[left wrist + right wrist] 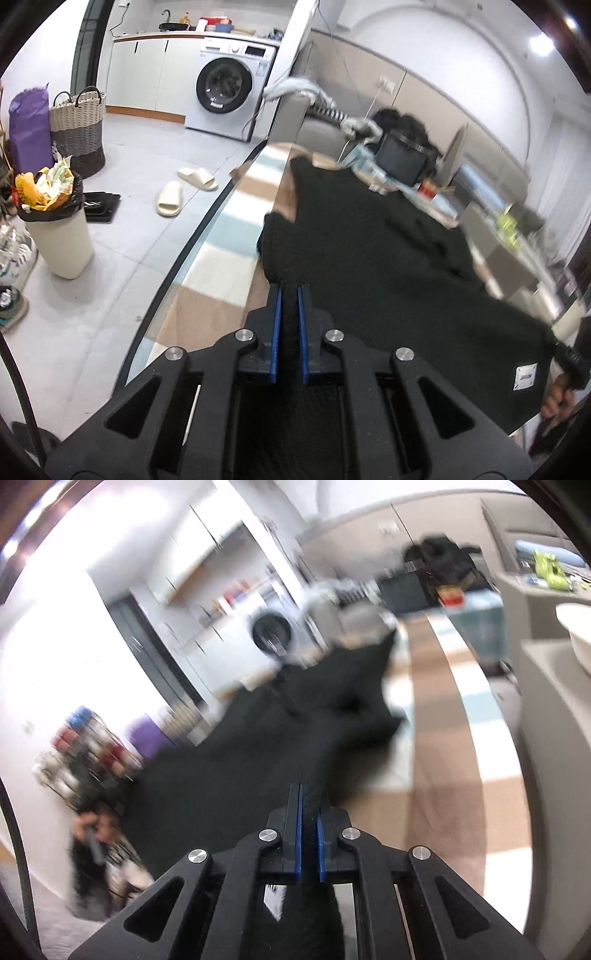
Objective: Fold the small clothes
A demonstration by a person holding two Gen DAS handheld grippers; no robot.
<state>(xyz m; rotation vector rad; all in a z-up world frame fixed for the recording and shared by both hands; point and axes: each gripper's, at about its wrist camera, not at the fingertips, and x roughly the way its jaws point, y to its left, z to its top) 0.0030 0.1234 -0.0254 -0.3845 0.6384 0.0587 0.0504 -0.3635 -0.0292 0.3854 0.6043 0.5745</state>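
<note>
Left claw (289, 291) and right claw (309, 794) clamp black garment (388, 258); bin (59, 236) overflows (wrappers).

Black knit garment (388, 266) stretched, near edge raised above checked table (221, 258)

A small white label (526, 376) is sewn on the corner of the black garment (388, 258); it has dark letters, but they are too blurred to read. No other text can be read.
</note>
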